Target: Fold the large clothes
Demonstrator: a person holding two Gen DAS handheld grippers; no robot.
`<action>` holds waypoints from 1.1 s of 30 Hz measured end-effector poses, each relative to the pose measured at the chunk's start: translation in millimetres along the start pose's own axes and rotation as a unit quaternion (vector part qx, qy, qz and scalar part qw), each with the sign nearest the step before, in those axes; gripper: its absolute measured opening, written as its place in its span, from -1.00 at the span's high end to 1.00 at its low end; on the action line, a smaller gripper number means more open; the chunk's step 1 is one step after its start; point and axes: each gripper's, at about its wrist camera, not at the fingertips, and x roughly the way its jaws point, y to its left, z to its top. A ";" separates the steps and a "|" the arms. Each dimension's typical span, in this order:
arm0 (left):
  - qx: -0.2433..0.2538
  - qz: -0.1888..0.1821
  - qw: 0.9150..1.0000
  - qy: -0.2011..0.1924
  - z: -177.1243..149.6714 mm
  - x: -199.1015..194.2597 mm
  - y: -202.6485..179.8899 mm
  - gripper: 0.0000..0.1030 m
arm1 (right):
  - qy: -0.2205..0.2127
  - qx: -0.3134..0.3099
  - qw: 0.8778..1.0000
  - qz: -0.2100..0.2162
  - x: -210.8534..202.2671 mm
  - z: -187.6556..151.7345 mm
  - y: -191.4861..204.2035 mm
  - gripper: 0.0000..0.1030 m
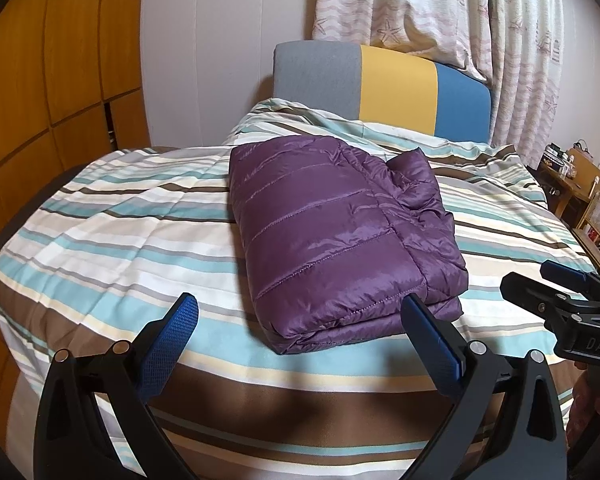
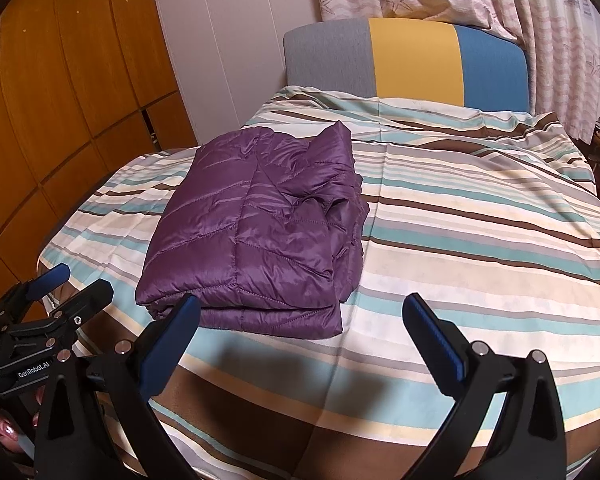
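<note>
A purple quilted down jacket (image 1: 332, 232) lies folded into a compact rectangle on the striped bedspread (image 1: 112, 240); in the right wrist view the jacket (image 2: 252, 232) sits left of centre. My left gripper (image 1: 300, 308) is open, held just short of the jacket's near edge, with nothing between its blue pads. My right gripper (image 2: 300, 308) is open too, off the jacket's near right corner and above the striped bedspread (image 2: 480, 240). Each view shows the other gripper at its side: the right gripper (image 1: 556, 280) and the left gripper (image 2: 68, 284), both with jaws apart.
A grey, yellow and blue headboard (image 1: 380, 84) stands at the far end of the bed under patterned curtains (image 1: 440, 12). Wooden cabinets (image 1: 52, 80) line the left wall. A wooden shelf with small items (image 1: 580, 188) stands right of the bed.
</note>
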 end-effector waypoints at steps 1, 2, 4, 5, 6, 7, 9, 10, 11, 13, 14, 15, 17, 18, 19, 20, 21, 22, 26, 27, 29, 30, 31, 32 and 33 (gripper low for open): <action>0.000 -0.001 1.000 0.000 0.1 0.1 0.1 -0.94 | -0.001 0.000 1.000 0.000 -0.4 -0.1 -0.2 -0.96; 0.000 -0.001 1.000 0.000 0.0 -0.1 -0.4 -0.94 | -0.001 0.000 1.000 0.001 -0.2 0.1 -0.3 -0.96; 0.001 -0.001 1.000 0.001 0.2 0.0 -0.8 -0.94 | 0.000 0.000 1.000 0.000 0.3 0.2 -0.4 -0.96; 0.002 -0.002 1.000 0.001 0.0 -0.3 -1.2 -0.94 | 0.000 0.001 1.000 0.000 0.2 0.2 -0.2 -0.96; 0.002 -0.003 1.000 0.000 0.1 -0.2 -1.5 -0.94 | 0.000 0.000 1.000 0.001 0.3 0.2 -0.4 -0.96; 0.003 -0.004 1.000 0.000 0.4 0.2 -1.3 -0.94 | 0.001 0.000 1.000 0.001 0.7 0.0 -0.4 -0.96; 0.006 -0.006 1.000 0.000 0.3 0.0 -2.2 -0.94 | 0.001 0.000 1.000 0.000 0.4 0.1 -0.2 -0.96; 0.007 -0.007 1.000 0.000 0.2 0.1 -2.2 -0.94 | 0.001 0.000 1.000 0.001 0.5 0.0 -0.2 -0.96; 0.008 -0.007 1.000 0.000 0.1 0.3 -2.6 -0.94 | 0.002 0.000 1.000 0.000 0.9 -0.1 -0.2 -0.96; 0.009 -0.007 1.000 0.000 -0.3 0.2 -3.1 -0.94 | 0.002 0.000 1.000 -0.001 0.6 0.0 -0.2 -0.96; 0.009 -0.007 1.000 0.000 -0.3 0.3 -3.5 -0.94 | 0.002 0.000 1.000 0.000 0.8 0.1 -0.3 -0.96; 0.009 -0.007 1.000 0.000 -0.5 0.1 -3.9 -0.94 | 0.002 0.000 1.000 0.000 1.0 0.0 -0.2 -0.96; 0.009 -0.007 1.000 0.000 -0.5 0.0 -4.0 -0.94 | 0.002 0.000 1.000 0.000 -0.1 -0.2 -0.7 -0.96; 0.009 -0.007 1.000 0.001 -0.5 0.3 -3.9 -0.94 | 0.002 0.000 1.000 0.001 -0.4 -0.3 -0.2 -0.96; 0.008 -0.007 1.000 0.001 -0.6 0.4 -4.3 -0.94 | 0.003 0.000 1.000 0.001 -0.3 -0.2 -0.5 -0.96; 0.008 -0.007 1.000 0.001 -0.7 0.5 -4.7 -0.94 | 0.002 0.000 1.000 0.000 -0.3 -0.1 -0.7 -0.96; 0.008 -0.007 1.000 0.001 -0.8 0.6 -4.8 -0.94 | 0.002 0.000 1.000 0.001 -0.5 -0.1 -1.2 -0.96; 0.008 -0.007 1.000 0.002 -0.8 0.8 -4.9 -0.94 | 0.003 0.000 1.000 0.001 -0.4 -0.1 -1.1 -0.96; 0.008 -0.008 1.000 0.003 -1.0 1.4 -5.7 -0.94 | 0.004 0.001 1.000 0.002 -0.9 -0.3 -1.9 -0.96; 0.008 -0.008 1.000 0.003 -1.1 1.0 -5.9 -0.94 | 0.004 0.002 1.000 0.002 -0.8 -0.1 -2.2 -0.96; 0.009 -0.009 1.000 0.002 -1.6 1.4 -6.4 -0.94 | 0.004 0.003 1.000 0.002 -1.0 0.1 -2.8 -0.96; 0.009 -0.009 1.000 0.002 -2.5 2.0 -7.3 -0.94 | 0.005 0.002 1.000 0.002 -0.8 0.1 -2.9 -0.96; 0.009 -0.010 1.000 0.003 -2.9 2.3 -7.8 -0.94 | 0.005 0.002 1.000 0.002 -0.7 0.0 -2.8 -0.96; 0.009 -0.010 1.000 0.003 -3.0 2.0 -8.2 -0.94 | 0.006 0.002 1.000 0.002 -0.5 0.0 -3.0 -0.96; 0.009 -0.011 1.000 0.002 -3.8 2.3 -8.8 -0.94 | 0.005 0.002 1.000 0.002 -0.9 -0.2 -2.7 -0.96</action>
